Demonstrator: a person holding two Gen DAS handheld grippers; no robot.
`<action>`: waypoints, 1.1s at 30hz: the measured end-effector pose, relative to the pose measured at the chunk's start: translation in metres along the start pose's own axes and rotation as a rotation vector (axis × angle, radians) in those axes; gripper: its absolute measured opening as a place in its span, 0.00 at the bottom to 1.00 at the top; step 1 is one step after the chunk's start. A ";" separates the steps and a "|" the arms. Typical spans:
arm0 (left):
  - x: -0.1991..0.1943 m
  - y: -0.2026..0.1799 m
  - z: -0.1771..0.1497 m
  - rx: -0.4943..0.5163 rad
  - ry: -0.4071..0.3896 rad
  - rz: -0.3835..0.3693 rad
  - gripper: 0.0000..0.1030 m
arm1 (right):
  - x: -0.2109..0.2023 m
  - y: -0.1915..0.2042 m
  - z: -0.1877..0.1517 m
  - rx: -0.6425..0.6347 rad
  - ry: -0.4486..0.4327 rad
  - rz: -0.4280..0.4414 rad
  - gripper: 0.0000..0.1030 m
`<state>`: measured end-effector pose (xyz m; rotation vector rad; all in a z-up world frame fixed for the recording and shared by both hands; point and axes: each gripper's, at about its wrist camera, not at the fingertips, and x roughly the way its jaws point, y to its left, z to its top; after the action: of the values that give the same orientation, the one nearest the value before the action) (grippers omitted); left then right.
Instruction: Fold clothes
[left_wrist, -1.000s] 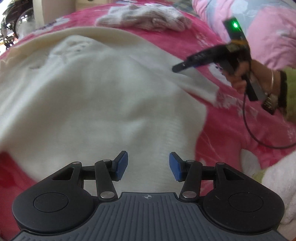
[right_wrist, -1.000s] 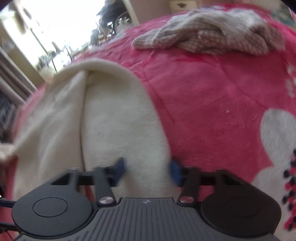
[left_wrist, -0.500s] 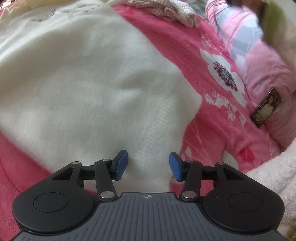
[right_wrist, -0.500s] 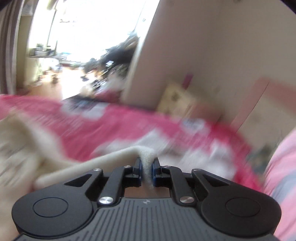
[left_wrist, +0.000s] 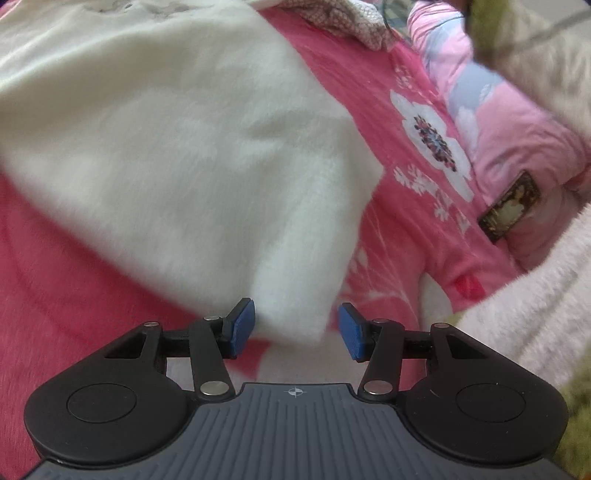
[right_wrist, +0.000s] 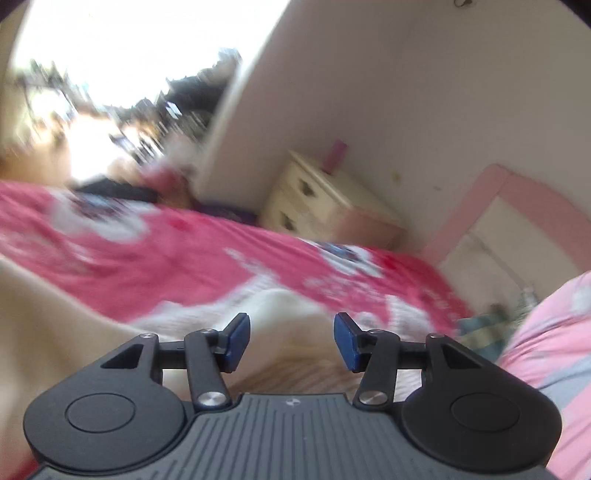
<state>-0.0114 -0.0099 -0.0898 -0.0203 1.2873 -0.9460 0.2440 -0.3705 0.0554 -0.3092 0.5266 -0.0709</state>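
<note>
A cream fleece garment (left_wrist: 177, 140) lies spread over the pink flowered bedspread (left_wrist: 399, 110). Its near corner reaches down between the blue pads of my left gripper (left_wrist: 295, 326), which stands open just above it without pinching it. In the right wrist view the same cream garment (right_wrist: 55, 332) shows blurred at the left and below. My right gripper (right_wrist: 291, 341) is open, with a hump of cream cloth (right_wrist: 284, 306) just beyond its pads and nothing held.
A brownish checked garment (left_wrist: 343, 22) lies at the far side of the bed. A pink quilt (left_wrist: 517, 122) and a white fluffy blanket (left_wrist: 535, 280) pile up on the right. A cream bedside drawer unit (right_wrist: 321, 199) stands by the wall beyond the bed.
My right gripper pinched a fold of the cream garment, lifted and carried it, then opened and let it go. The left gripper slid toward the garment's near right corner, staying open.
</note>
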 end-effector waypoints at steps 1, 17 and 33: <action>-0.002 0.004 -0.005 -0.013 0.014 -0.004 0.51 | -0.007 0.004 -0.006 0.005 0.000 0.024 0.52; -0.053 0.097 -0.040 -0.457 -0.169 0.041 0.51 | -0.211 0.232 -0.166 -0.540 0.141 0.993 0.52; -0.029 0.115 -0.025 -0.626 -0.270 -0.204 0.57 | -0.111 0.163 -0.196 0.497 0.631 1.072 0.12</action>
<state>0.0361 0.0931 -0.1327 -0.7526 1.2953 -0.6480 0.0469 -0.2531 -0.1018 0.5277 1.2125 0.7547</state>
